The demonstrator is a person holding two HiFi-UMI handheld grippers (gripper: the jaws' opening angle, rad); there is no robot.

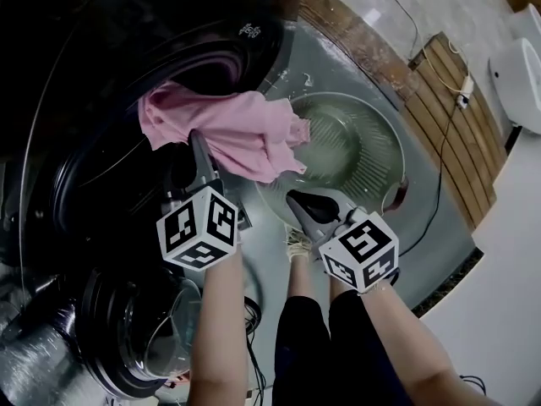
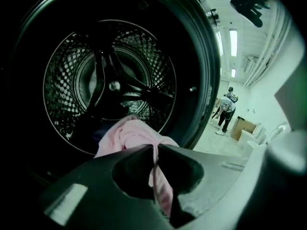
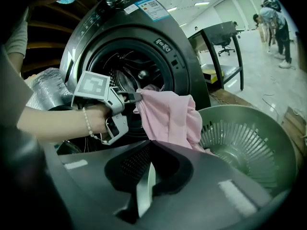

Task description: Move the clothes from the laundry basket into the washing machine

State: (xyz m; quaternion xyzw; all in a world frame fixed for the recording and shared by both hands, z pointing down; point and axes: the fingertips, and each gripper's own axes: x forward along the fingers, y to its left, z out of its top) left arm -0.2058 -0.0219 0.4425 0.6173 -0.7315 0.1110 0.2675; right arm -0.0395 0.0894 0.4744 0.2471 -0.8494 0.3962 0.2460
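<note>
A pink garment [image 1: 237,134] hangs from my left gripper [image 1: 199,146], which is shut on it at the mouth of the dark washing machine [image 1: 101,142]. In the left gripper view the pink garment [image 2: 132,135] runs between the shut jaws of the left gripper [image 2: 156,150], and the steel drum [image 2: 110,80] lies straight ahead. The round green laundry basket [image 1: 385,155] stands on the floor to the right of the machine. Only bare ribs show inside the basket [image 3: 249,143]. My right gripper [image 1: 296,200] is shut above the basket's near rim, with no cloth seen in it. Its camera looks at the garment [image 3: 168,114].
The machine's glass door [image 1: 144,328] hangs open at lower left. A silver duct hose [image 3: 45,87] lies left of the machine. A black cable [image 1: 439,176] crosses the wooden strip beside the basket. A black desk [image 3: 220,37] and people [image 3: 273,13] stand far off.
</note>
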